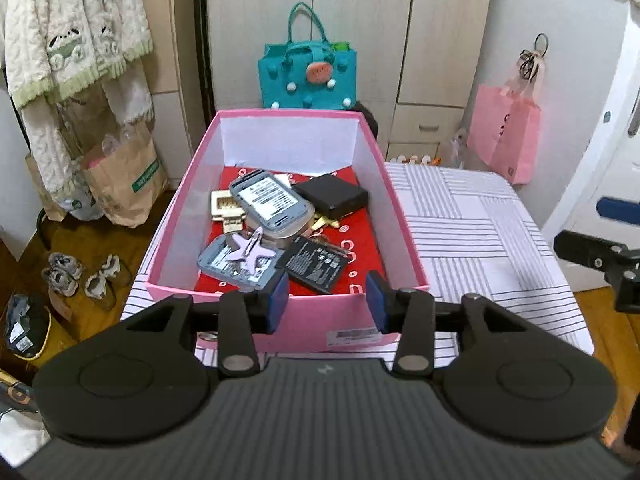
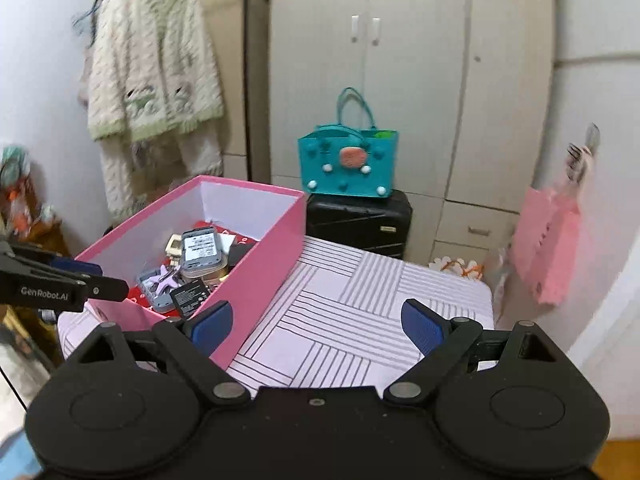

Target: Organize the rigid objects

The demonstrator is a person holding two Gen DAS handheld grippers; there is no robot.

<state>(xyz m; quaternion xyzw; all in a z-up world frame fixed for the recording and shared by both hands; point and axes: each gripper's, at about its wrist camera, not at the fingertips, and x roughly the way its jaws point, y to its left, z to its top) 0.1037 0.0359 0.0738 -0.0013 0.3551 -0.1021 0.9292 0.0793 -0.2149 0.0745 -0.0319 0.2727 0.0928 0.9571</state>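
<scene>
A pink box (image 1: 372, 152) stands on the striped table (image 1: 472, 232) and holds a grey device with a label (image 1: 270, 202), a black block (image 1: 332, 198), a flat black battery (image 1: 316, 258), a lilac plane-shaped piece (image 1: 250, 252) on a grey case, and a beige wooden piece (image 1: 222, 204). My left gripper (image 1: 327, 300) is open and empty, just before the box's near wall. My right gripper (image 2: 316, 326) is open and empty over the striped cloth, right of the box (image 2: 276, 248). The left gripper also shows in the right wrist view (image 2: 100, 280).
A teal felt bag (image 2: 348, 160) sits on a black suitcase (image 2: 360, 220) behind the table. A pink bag (image 2: 548, 248) hangs at the right. A cream cardigan (image 2: 152, 72) hangs at the left. Paper bags (image 1: 124, 176) and shoes (image 1: 64, 276) lie on the floor at left.
</scene>
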